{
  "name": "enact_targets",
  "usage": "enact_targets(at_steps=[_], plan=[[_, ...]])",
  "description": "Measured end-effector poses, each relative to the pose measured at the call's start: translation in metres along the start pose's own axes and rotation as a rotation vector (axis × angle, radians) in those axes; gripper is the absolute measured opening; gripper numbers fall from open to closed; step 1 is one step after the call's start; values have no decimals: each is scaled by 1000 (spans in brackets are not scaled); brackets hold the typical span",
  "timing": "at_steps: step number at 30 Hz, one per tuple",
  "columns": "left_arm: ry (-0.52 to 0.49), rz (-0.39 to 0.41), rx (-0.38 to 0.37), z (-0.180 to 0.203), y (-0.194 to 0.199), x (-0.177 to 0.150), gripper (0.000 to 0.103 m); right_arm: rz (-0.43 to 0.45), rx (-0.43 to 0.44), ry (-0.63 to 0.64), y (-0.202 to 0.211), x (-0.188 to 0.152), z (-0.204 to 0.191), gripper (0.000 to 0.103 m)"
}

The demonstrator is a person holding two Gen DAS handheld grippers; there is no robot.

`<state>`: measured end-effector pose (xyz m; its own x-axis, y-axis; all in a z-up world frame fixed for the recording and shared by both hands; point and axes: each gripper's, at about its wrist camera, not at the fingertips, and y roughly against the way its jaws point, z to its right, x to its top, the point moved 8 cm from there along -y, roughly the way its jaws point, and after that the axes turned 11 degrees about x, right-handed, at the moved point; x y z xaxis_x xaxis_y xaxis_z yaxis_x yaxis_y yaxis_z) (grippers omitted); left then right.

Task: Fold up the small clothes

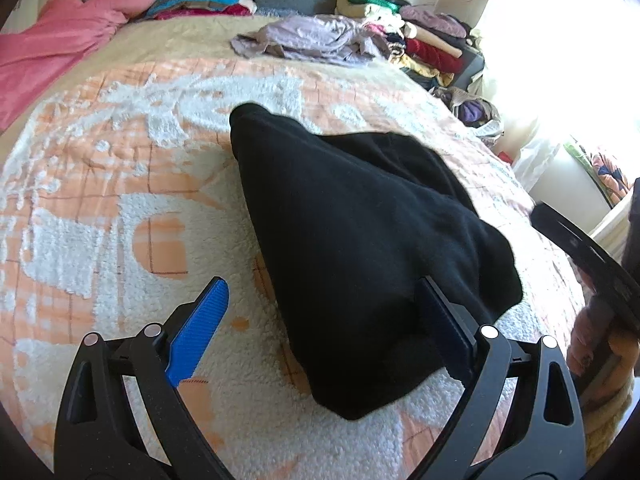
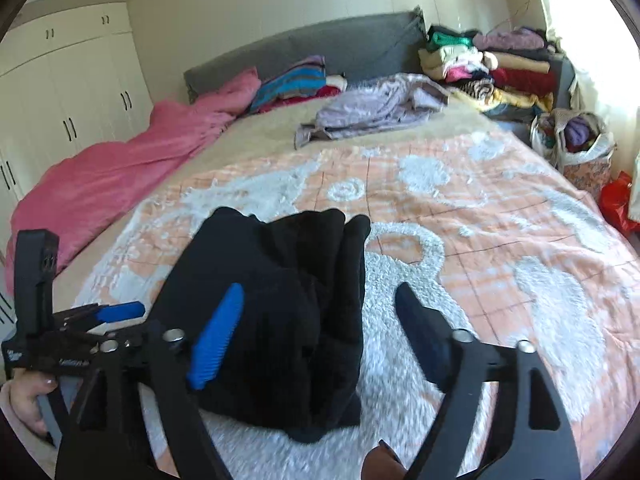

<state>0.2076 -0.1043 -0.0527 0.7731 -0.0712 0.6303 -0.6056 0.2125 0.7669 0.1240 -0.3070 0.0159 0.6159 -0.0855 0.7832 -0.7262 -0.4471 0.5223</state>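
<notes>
Black fleece-like garment (image 1: pixel 360 248) lies bunched on the bed (image 1: pixel 120 200), near its foot edge, between both tools. Left gripper (image 1: pixel 320 328) has its jaws spread wide, one finger at the cloth's near edge, nothing held; right gripper (image 2: pixel 320 328) is likewise agape over the heap — empty. It looks soft, thick and light, likely to slump rather than slide. A corner or hem at the near edge seems the best hold.
</notes>
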Motion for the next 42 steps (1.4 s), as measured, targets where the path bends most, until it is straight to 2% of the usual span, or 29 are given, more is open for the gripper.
enact_targets(at_steps=[1, 3, 4, 9, 18, 29, 42], plan=[[-1, 10, -2, 0, 4, 1, 87, 15, -13, 8, 7, 0, -3, 92], [1, 40, -9, 0, 16, 2, 89, 49, -27, 33, 23, -2, -13, 96], [2, 55, -10, -1, 23, 1, 93, 62, -38, 46, 29, -4, -18, 98], [-1, 88, -20, -3, 46, -1, 93, 109, -95, 84, 51, -12, -36, 98], [-20, 163, -9, -11, 86, -12, 93, 154, -125, 85, 82, -30, -61, 98], [-36, 189, 20, -26, 101, -48, 93, 160, -210, 100, 89, -64, -78, 98], [-28, 199, 50, -43, 93, -93, 93, 123, -279, 86, 75, -123, -90, 98]])
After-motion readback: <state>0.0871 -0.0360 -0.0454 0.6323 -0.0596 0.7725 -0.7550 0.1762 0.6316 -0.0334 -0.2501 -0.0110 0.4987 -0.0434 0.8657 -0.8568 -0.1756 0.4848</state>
